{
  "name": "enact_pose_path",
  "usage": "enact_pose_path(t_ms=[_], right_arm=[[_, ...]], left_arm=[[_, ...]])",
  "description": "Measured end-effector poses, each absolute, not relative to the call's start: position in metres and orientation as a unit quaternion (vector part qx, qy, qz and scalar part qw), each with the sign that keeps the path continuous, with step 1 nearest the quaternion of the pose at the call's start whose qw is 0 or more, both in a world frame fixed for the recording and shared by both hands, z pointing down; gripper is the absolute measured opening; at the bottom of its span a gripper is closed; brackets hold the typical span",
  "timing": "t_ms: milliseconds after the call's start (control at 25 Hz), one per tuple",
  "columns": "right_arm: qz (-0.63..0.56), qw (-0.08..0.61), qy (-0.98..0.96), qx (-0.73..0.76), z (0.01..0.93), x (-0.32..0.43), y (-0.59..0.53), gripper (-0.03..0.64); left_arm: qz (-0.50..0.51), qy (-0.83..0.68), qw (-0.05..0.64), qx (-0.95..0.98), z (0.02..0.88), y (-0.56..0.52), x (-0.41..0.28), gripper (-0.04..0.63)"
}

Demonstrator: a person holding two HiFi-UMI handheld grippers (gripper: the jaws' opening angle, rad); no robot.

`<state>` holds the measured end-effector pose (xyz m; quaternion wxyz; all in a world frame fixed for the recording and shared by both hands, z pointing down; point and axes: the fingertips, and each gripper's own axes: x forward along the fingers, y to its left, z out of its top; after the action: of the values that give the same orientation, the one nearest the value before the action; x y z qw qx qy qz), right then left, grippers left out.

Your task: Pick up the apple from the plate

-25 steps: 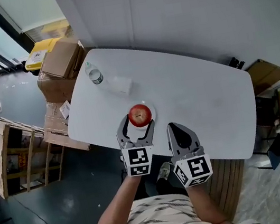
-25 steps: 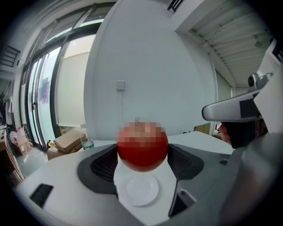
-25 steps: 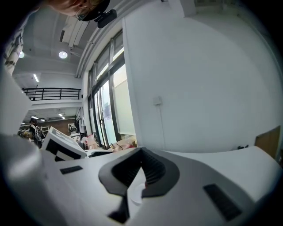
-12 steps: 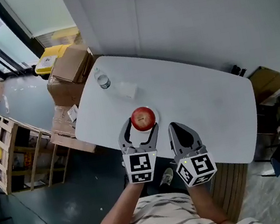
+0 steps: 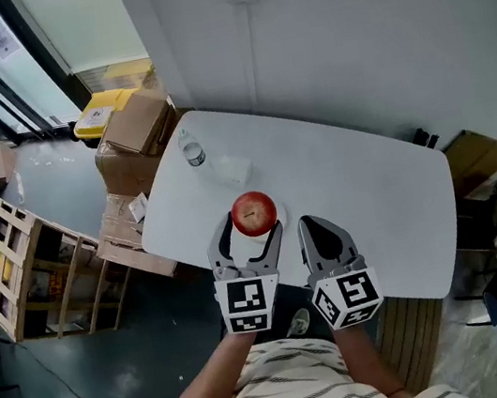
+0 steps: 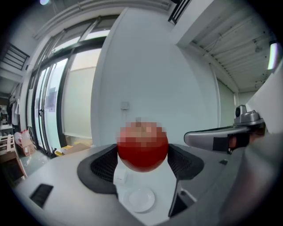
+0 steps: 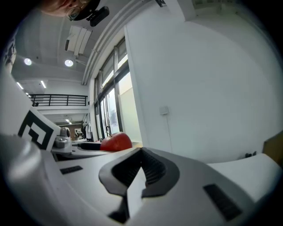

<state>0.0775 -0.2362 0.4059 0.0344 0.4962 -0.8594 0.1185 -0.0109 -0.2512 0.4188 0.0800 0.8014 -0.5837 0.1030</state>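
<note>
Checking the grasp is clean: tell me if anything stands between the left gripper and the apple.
Nothing does. The apple sits clamped between the jaws of the left gripper, held above the plate.

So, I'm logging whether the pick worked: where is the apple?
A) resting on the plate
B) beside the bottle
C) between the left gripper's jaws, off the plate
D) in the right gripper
C: the left gripper view shows the apple clamped between the jaws of the left gripper, with the plate bare below it; the right gripper is shut on nothing.
</note>
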Motion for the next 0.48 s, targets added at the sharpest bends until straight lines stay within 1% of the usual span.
enact_pose_path(t_ms=[480], right_arm=[[0.085,0.025,-0.87,0.484,0.379,0.069,-0.228,0.011]], left_arm=[[0.073,-0.597,0.059,0.797,0.388,-0.237,-0.017,0.36]])
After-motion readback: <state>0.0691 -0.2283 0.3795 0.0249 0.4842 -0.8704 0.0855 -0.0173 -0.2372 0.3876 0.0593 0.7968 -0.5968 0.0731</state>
